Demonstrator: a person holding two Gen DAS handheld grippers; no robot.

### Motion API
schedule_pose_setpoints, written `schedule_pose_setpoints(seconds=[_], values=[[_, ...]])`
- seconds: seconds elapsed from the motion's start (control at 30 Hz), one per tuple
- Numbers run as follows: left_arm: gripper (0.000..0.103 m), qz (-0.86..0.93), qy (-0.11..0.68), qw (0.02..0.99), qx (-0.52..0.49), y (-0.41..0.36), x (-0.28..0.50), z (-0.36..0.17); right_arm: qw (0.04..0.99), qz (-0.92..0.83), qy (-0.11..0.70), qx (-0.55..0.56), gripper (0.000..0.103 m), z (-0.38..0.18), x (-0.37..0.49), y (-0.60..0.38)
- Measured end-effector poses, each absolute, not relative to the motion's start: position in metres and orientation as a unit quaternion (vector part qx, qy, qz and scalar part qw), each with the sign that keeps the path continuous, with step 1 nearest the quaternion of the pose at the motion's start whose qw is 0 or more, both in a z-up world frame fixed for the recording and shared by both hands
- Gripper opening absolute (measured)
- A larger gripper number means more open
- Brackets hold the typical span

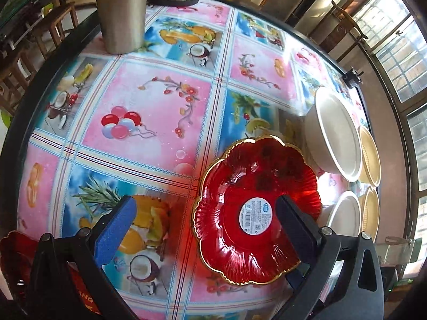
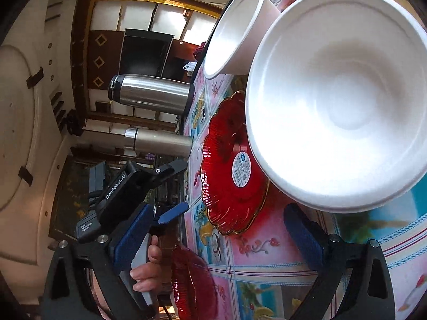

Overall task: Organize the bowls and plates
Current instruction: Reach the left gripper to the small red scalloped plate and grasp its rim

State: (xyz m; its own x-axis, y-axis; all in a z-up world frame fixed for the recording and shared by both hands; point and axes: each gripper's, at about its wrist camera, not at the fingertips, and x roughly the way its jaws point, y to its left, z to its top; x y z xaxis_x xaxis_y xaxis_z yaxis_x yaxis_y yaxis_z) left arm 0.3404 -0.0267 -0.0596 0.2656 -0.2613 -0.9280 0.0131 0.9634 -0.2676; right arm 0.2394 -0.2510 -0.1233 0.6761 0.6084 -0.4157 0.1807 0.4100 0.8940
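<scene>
A red flower-shaped plate (image 1: 256, 197) with a gold rim and a round white label lies on the fruit-print tablecloth (image 1: 149, 112). My left gripper (image 1: 205, 226) is open and wide; its right finger overlaps the plate's near edge, while its blue left pad (image 1: 114, 229) is over bare cloth. In the right wrist view the same red plate (image 2: 234, 165) lies partly behind a large white bowl (image 2: 341, 101). My right gripper (image 2: 216, 237) is open, its right finger just under that bowl's rim. A second red plate (image 2: 192, 285) sits at the table edge, near the hand (image 2: 149, 266) holding the left gripper (image 2: 178, 189).
More bowls crowd the table's right edge: a big white bowl (image 1: 333, 133), a smaller white bowl (image 1: 344, 213) and two cream bowls (image 1: 369, 157). Another white bowl (image 2: 234, 26) stands beyond the large one. Two steel tumblers (image 1: 122, 13) stand at the far edge. Wooden stools (image 1: 53, 26) surround the table.
</scene>
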Motion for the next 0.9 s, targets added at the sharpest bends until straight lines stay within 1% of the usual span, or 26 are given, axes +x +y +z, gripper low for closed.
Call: schedule_pose_setpoints(seconds=[0.13, 0.2, 0.23, 0.27, 0.3, 0.33, 0.37, 0.4, 0.43, 0.47, 0.5, 0.53, 0.57, 0.6, 0.63, 0.67, 0.9], values=[[0.097, -0.092, 0.616, 0.773, -0.120, -0.026, 0.345, -0.075, 0.750, 0.142, 0.373, 0.528, 0.093, -0.124, 0.242, -0.251], [0.092, -0.092, 0.616, 0.773, -0.119, -0.027, 0.345, -0.079, 0.748, 0.142, 0.372, 0.531, 0.088, -0.126, 0.243, -0.253], [0.080, -0.092, 0.617, 0.772, -0.120, -0.028, 0.345, -0.081, 0.748, 0.142, 0.371, 0.531, 0.085, -0.127, 0.244, -0.254], [0.066, -0.095, 0.618, 0.770, -0.124, -0.029, 0.345, -0.083, 0.747, 0.140, 0.373, 0.532, 0.078, -0.129, 0.246, -0.254], [0.059, -0.098, 0.619, 0.768, -0.129, -0.030, 0.346, -0.085, 0.747, 0.137, 0.377, 0.531, 0.068, -0.131, 0.247, -0.254], [0.056, -0.097, 0.615, 0.772, -0.126, -0.030, 0.345, -0.085, 0.744, 0.136, 0.381, 0.532, 0.064, -0.134, 0.249, -0.254], [0.049, -0.093, 0.612, 0.776, -0.121, -0.031, 0.345, -0.084, 0.741, 0.133, 0.384, 0.534, 0.056, -0.137, 0.250, -0.255], [0.045, -0.092, 0.612, 0.777, -0.120, -0.032, 0.344, -0.084, 0.739, 0.133, 0.384, 0.537, 0.051, -0.140, 0.251, -0.256], [0.034, -0.091, 0.611, 0.777, -0.121, -0.031, 0.345, -0.085, 0.737, 0.131, 0.383, 0.541, 0.048, -0.142, 0.252, -0.257], [0.029, -0.089, 0.612, 0.776, -0.123, -0.030, 0.345, -0.085, 0.737, 0.128, 0.383, 0.542, 0.045, -0.142, 0.253, -0.258], [0.026, -0.087, 0.611, 0.777, -0.127, -0.028, 0.344, -0.085, 0.740, 0.123, 0.381, 0.541, 0.042, -0.142, 0.253, -0.259], [0.021, -0.086, 0.610, 0.777, -0.128, -0.028, 0.343, -0.086, 0.743, 0.118, 0.380, 0.538, 0.040, -0.142, 0.254, -0.259], [0.015, -0.087, 0.610, 0.777, -0.130, -0.026, 0.342, -0.087, 0.748, 0.112, 0.380, 0.532, 0.034, -0.141, 0.255, -0.260], [0.015, -0.087, 0.609, 0.778, -0.131, -0.024, 0.340, -0.087, 0.750, 0.106, 0.383, 0.529, 0.025, -0.142, 0.256, -0.260], [0.014, -0.089, 0.609, 0.776, -0.140, -0.020, 0.338, -0.088, 0.747, 0.102, 0.388, 0.529, 0.020, -0.145, 0.257, -0.261], [0.013, -0.089, 0.609, 0.774, -0.146, -0.019, 0.337, -0.088, 0.742, 0.100, 0.394, 0.534, 0.013, -0.149, 0.257, -0.261], [0.010, -0.082, 0.601, 0.780, -0.158, -0.006, 0.320, -0.084, 0.762, 0.104, 0.399, 0.500, 0.012, -0.142, 0.262, -0.251]])
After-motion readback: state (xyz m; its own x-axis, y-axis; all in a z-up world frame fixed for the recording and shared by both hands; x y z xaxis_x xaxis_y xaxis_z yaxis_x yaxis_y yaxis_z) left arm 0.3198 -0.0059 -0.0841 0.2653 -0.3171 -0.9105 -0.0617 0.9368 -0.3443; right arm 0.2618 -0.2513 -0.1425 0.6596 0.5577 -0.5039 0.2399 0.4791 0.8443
